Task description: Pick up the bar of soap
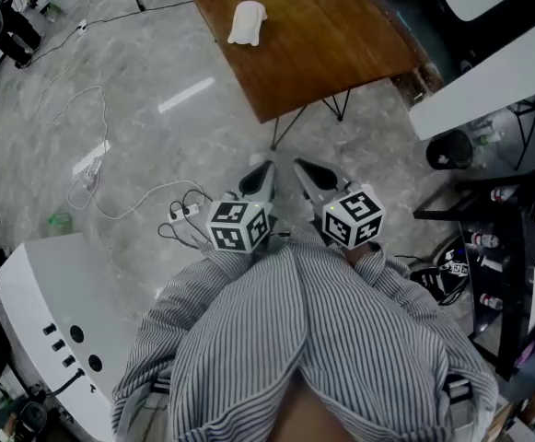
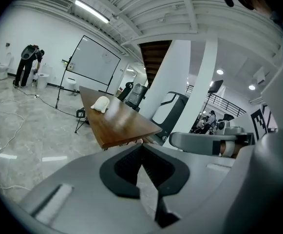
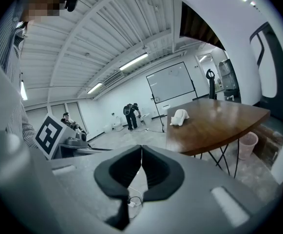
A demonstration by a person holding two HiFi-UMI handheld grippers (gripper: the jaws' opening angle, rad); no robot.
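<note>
A white lumpy bar of soap (image 1: 247, 22) lies on the brown wooden table (image 1: 322, 44), near its left edge and well ahead of both grippers. It also shows in the left gripper view as the soap (image 2: 101, 104) and in the right gripper view as the soap (image 3: 179, 117). My left gripper (image 1: 259, 175) and right gripper (image 1: 309, 173) hang side by side over the floor, short of the table's near corner. Both point at the table. Each pair of jaws meets at the tips with nothing between them, as on the left gripper (image 2: 142, 148) and the right gripper (image 3: 141, 150).
White cables and a power strip (image 1: 180, 212) lie on the marble floor at left. A white machine (image 1: 51, 316) stands at lower left. A black bin (image 1: 449, 149), a white desk (image 1: 488, 76) and a black rack (image 1: 511, 247) crowd the right side. A person (image 2: 28, 65) stands far off.
</note>
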